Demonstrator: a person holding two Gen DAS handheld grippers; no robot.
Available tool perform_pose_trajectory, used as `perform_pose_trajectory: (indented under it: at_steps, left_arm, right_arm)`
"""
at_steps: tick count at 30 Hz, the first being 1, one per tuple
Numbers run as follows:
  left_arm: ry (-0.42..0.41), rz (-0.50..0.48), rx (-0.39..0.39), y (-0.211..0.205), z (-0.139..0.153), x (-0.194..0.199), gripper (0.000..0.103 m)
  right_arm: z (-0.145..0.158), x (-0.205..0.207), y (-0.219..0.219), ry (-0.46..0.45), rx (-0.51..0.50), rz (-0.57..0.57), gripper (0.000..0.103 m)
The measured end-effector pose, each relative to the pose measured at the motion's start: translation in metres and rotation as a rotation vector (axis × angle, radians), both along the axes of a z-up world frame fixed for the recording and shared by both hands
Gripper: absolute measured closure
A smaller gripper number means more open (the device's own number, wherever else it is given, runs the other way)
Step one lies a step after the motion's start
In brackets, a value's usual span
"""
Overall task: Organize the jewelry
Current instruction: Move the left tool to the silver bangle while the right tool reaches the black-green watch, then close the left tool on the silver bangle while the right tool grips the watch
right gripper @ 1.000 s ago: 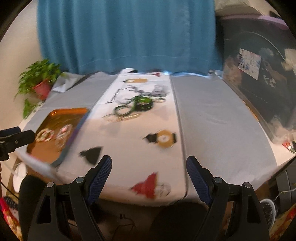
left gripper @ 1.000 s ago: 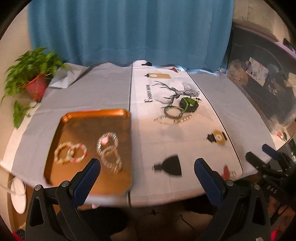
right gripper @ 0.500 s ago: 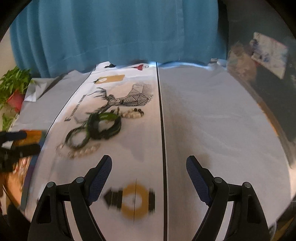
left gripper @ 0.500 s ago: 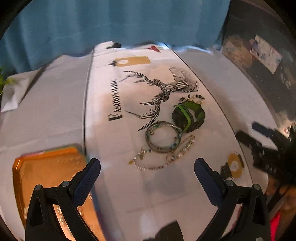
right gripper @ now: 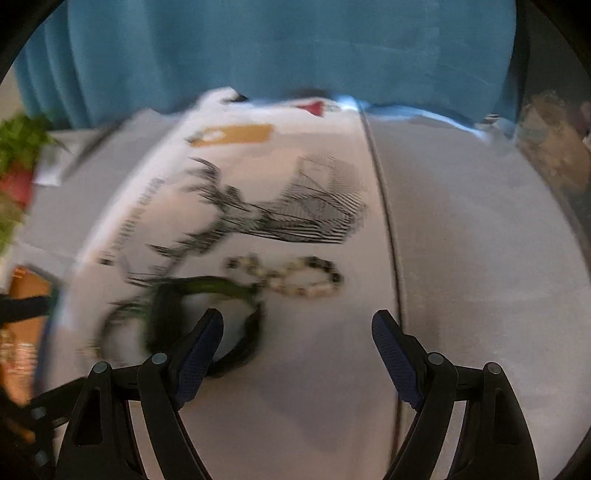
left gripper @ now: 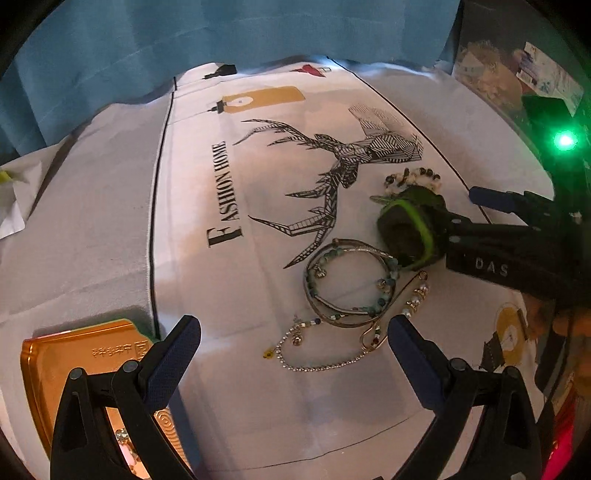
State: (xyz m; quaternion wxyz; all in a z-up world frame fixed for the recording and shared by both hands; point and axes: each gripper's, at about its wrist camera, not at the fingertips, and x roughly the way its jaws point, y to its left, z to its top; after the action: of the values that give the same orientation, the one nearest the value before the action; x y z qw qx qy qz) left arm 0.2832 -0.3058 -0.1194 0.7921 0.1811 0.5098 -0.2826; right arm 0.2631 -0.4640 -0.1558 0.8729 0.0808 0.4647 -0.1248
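Note:
Several pieces of jewelry lie on a white printed cloth. A black and green band lies beside a beaded bangle ring, a thin chain and a white and dark bead bracelet. My left gripper is open just short of the chain. My right gripper is open, its left finger over the black and green band; the bead bracelet lies just beyond. An orange tray at the lower left holds jewelry.
A teal curtain hangs behind the table. A potted plant stands at the far left. Dark cluttered items sit at the right. The right gripper's body reaches in from the right in the left wrist view.
Both grippers have moved forward and down toward the jewelry pile. The right gripper now reaches the black and green band. The tray has slid to the lower left of the left view.

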Motion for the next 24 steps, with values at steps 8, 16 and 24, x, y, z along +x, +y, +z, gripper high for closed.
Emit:
perform_pose_trajectory:
  at_steps: [8, 16, 24]
  left_arm:
    - [0.072, -0.125, -0.044, -0.028, -0.003, -0.005, 0.002]
    - [0.142, -0.068, -0.036, -0.044, -0.022, 0.022, 0.003]
    - [0.127, -0.087, 0.003, -0.047, -0.024, 0.026, 0.012]
  right_arm:
    - [-0.001, -0.048, -0.052, 0.037, -0.060, -0.129, 0.020]
    - [0.012, -0.097, -0.089, -0.062, 0.089, -0.184, 0.019]
    - [-0.003, -0.079, -0.084, -0.022, 0.054, -0.162, 0.018]
